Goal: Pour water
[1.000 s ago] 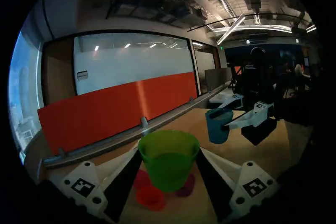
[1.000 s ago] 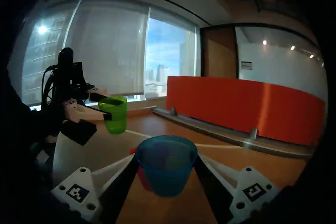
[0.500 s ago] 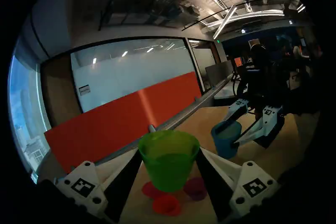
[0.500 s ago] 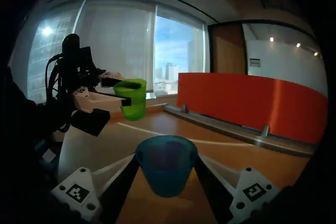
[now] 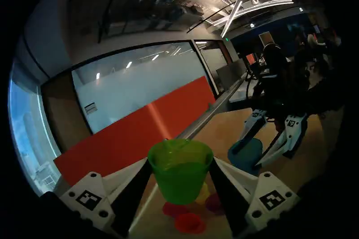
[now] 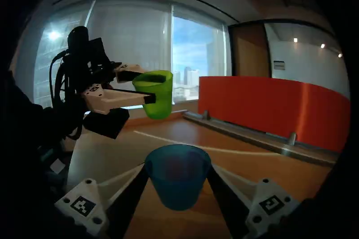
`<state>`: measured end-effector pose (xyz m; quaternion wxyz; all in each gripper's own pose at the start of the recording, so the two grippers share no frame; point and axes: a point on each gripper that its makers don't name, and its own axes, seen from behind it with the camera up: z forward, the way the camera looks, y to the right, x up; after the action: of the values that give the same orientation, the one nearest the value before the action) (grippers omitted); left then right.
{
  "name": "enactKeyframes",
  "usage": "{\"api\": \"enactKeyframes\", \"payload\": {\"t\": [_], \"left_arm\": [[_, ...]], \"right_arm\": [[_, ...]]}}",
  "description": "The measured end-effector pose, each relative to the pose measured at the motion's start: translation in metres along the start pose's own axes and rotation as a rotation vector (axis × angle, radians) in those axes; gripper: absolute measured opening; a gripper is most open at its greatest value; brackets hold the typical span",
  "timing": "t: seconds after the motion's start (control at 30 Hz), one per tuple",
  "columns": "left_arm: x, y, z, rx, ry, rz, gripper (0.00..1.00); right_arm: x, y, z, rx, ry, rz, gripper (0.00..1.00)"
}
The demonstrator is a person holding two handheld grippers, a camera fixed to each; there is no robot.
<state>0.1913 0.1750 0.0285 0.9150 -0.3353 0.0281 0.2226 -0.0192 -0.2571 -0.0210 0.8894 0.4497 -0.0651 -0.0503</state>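
- Between the fingers of the left gripper (image 5: 180, 167): a green cup (image 5: 179, 185), upright, with both fingers clenched against its sides. Its lower part looks darker, but whether it holds water cannot be told.
- Between the fingers of the right gripper (image 6: 178, 174): a blue cup (image 6: 178, 187), upright, grasped on both sides. Its contents cannot be made out.
- Ahead and left of the right gripper, in the right gripper view: the left gripper with the green cup, held higher than the blue cup's rim and apart from it.
- Ahead and right of the left gripper, in the left gripper view: the right gripper with the blue cup, lower than the green cup.
- Below the left gripper: a wooden table (image 5: 226, 127) with small cups (image 5: 190, 222) in red, yellow and pink.
- Beyond both grippers: an orange panel (image 6: 278, 109) along the table's far edge.
- Behind the left gripper, in the right gripper view: a window (image 6: 197, 68).
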Motion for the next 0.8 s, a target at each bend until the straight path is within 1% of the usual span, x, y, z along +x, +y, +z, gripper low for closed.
{"api": "enactKeyframes", "payload": {"t": [0.17,0.5,0.6,0.8], "left_arm": [[0.005,-0.002,0.002,0.002,0.003,0.033,0.86],[0.016,-0.006,0.002,0.014,0.001,0.135,0.86],[0.02,-0.008,0.002,0.021,0.0,0.158,0.86],[0.025,-0.007,0.004,0.025,0.0,0.192,0.86]], "right_arm": [[0.0,-0.006,0.004,0.016,-0.002,-0.002,0.91],[-0.001,-0.018,0.013,0.051,-0.004,-0.001,0.91],[-0.002,-0.021,0.016,0.06,-0.005,-0.001,0.91],[-0.002,-0.024,0.022,0.073,-0.001,-0.001,0.91]]}}
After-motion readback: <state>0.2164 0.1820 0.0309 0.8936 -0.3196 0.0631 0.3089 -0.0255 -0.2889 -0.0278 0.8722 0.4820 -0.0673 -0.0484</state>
